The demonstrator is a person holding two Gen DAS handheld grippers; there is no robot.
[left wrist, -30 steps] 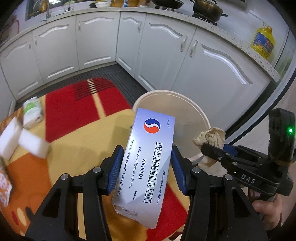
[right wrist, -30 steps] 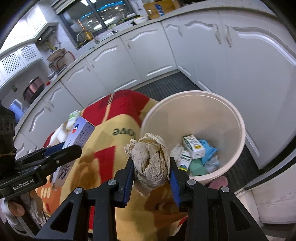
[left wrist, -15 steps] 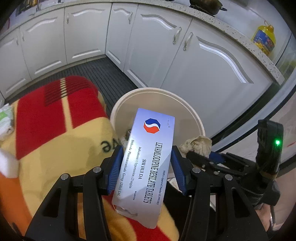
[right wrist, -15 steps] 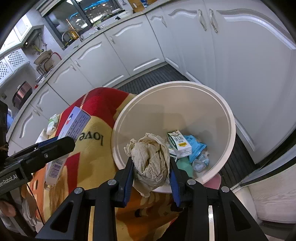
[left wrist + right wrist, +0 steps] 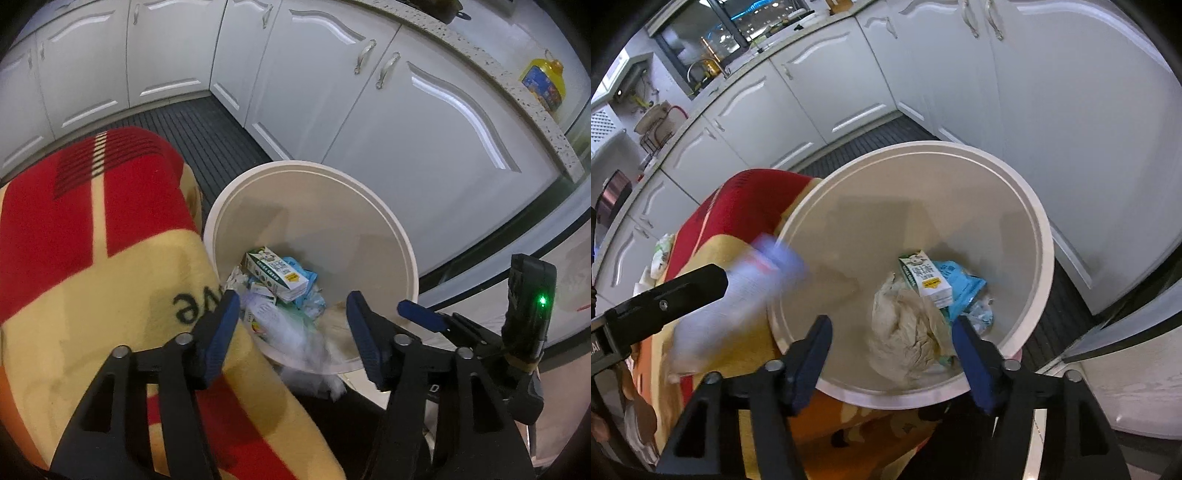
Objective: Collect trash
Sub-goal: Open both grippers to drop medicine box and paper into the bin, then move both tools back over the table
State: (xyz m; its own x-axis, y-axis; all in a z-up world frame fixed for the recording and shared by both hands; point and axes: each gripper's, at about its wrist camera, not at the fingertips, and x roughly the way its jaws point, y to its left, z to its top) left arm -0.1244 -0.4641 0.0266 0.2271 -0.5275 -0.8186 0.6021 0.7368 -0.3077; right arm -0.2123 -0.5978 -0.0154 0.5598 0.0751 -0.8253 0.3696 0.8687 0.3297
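Note:
A white bin (image 5: 399, 243) (image 5: 1039, 229) stands on the floor beside the blanket-covered table. It holds a small carton (image 5: 277, 271) (image 5: 925, 277), a blue wrapper (image 5: 962, 286) and other trash. My left gripper (image 5: 290, 317) is open over the bin's near rim. The white tablet box (image 5: 738, 295) is a falling blur beside its finger (image 5: 665, 301); it also blurs below the jaws in the left wrist view (image 5: 310, 354). My right gripper (image 5: 892, 339) is open above the bin. The crumpled tan paper (image 5: 905, 332) is loose between and below its fingers, over the bin.
A red, yellow and orange blanket (image 5: 92, 266) (image 5: 746, 206) covers the table left of the bin. White kitchen cabinets (image 5: 424, 110) curve round behind, over a dark ribbed floor mat (image 5: 207, 136). A yellow oil bottle (image 5: 545, 86) stands on the counter. More trash (image 5: 661, 251) lies far left on the table.
Both grippers moved over the bin and opened. The tablet box has left the left gripper and the crumpled paper has left the right gripper; both are dropping.

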